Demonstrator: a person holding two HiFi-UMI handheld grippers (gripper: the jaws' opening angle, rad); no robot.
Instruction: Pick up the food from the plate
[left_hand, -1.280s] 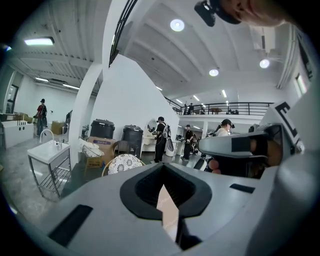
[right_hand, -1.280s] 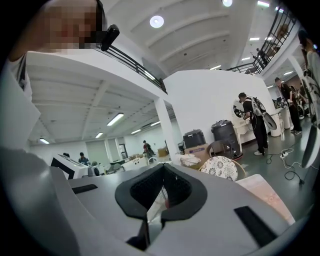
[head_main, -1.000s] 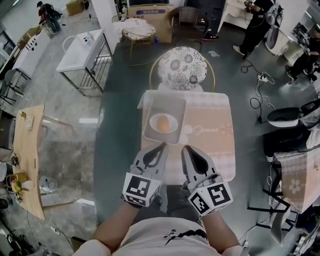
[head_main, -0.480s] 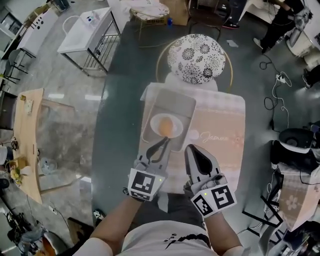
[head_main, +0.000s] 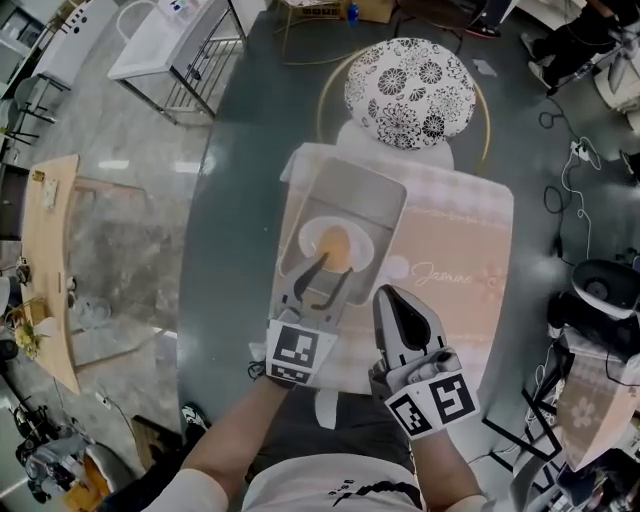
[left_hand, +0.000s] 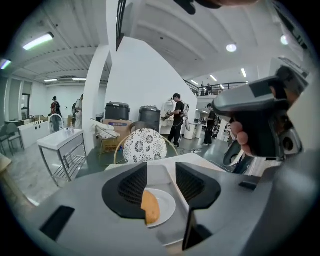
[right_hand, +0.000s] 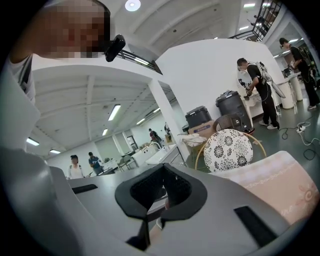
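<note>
Two tools show: the left tool (head_main: 330, 272), jaws opening about halfway, reaches the food (head_main: 337, 243) on the plate (head_main: 308, 240) without pressing it; the right tool (head_main: 390, 297) is closed and empty.

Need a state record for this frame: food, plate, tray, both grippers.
food: orange rounded food piece, lying on the plate
plate: round white plate, inside the tray
tray: grey rectangular tray, on the pink-clothed table
left: left gripper, jaws apart and opening, tips at the food, no grip
right: right gripper, jaws together, empty, over the cloth beside the tray
</note>
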